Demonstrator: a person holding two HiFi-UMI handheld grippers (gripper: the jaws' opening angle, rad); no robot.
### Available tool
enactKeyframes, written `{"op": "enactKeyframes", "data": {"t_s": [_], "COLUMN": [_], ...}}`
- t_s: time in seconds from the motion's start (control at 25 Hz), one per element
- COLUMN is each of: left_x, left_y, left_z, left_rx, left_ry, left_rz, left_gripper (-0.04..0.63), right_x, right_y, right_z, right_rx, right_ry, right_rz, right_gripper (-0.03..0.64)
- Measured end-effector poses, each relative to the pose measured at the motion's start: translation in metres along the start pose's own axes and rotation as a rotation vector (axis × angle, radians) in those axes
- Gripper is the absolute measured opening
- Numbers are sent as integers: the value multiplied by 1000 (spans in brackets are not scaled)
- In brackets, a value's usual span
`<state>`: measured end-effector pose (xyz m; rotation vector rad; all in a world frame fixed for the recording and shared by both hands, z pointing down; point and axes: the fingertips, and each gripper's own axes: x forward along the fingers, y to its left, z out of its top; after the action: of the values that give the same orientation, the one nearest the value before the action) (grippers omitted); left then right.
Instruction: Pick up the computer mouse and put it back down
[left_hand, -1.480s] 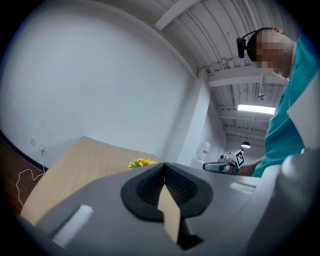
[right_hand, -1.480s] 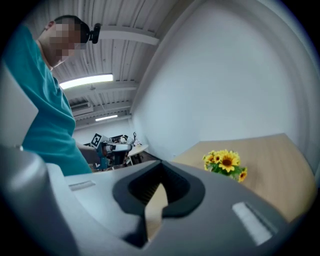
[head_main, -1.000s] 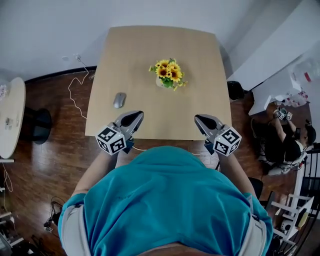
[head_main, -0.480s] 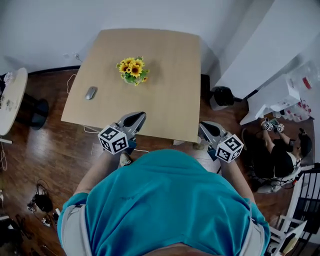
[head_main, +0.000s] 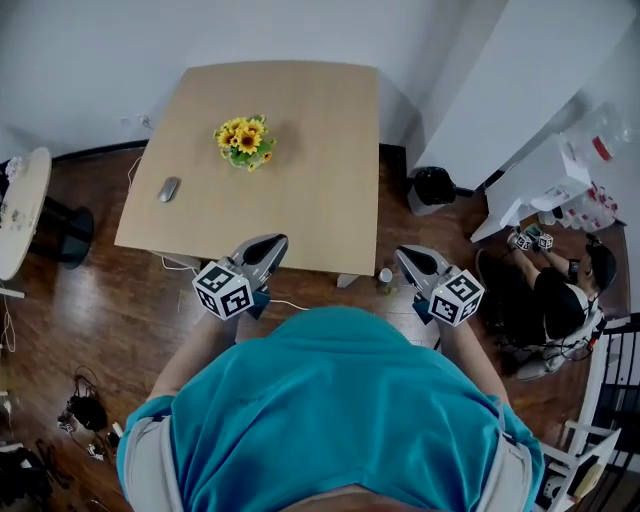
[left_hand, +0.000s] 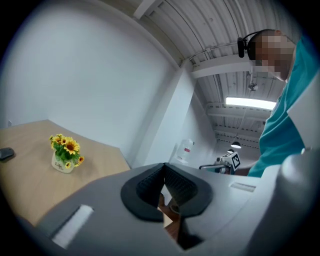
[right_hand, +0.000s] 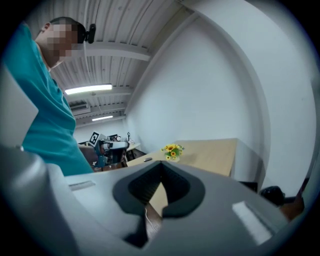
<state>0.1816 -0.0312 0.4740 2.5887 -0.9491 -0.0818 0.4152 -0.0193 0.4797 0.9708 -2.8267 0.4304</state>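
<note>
Showing "life" on vase (left_hand: 62, 165), left claw (left_hand: 164, 173) and right claw (right_hand: 160, 171) clenched empty, mouse (head_main: 169, 189) on table (head_main: 320, 150)

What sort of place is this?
Probably a lab-like workroom: a table with a computer mouse and flower pot, a strip light on a ribbed ceiling, and a second person seated nearby.

One wooden table (head_main: 310, 180) carries one computer mouse (head_main: 169, 189) and one pot of sunflowers (head_main: 245, 142). Two people are in view: one in a teal shirt (head_main: 330, 420), one seated person (head_main: 555, 300) at far right. The person in teal holds two grippers, the left tongs (head_main: 268, 243) and the right tongs (head_main: 407, 257), each bearing one marker cube. One round white table (head_main: 22, 215) stands at left, and one black bin (head_main: 432, 186) by the wall.
</note>
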Motion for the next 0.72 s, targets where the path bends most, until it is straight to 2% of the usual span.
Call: {"op": "enactKeyframes", "data": {"t_s": [0.2,0.36,0.56,0.72], "left_x": [22,37,70,107], "left_y": [-25,-58,-93,-120], "left_z": [4,-4,-18,-23], "left_rx": [15,53,36,48], "left_ry": [-6,-16,-50,-66], "left_rz": [-39,-37,-3,-8], "left_gripper": [5,5,5,5], "right_x": [-20,-49,-91,-133], "right_y": [5,-18,-41,-78], "right_z": [-1,0,11,1], "right_rx": [-13,-11,-75,-39], "right_ry": [0,-14,-22,-36], "right_rz": [20,28,68,30], "right_gripper": [3,3,3,3]}}
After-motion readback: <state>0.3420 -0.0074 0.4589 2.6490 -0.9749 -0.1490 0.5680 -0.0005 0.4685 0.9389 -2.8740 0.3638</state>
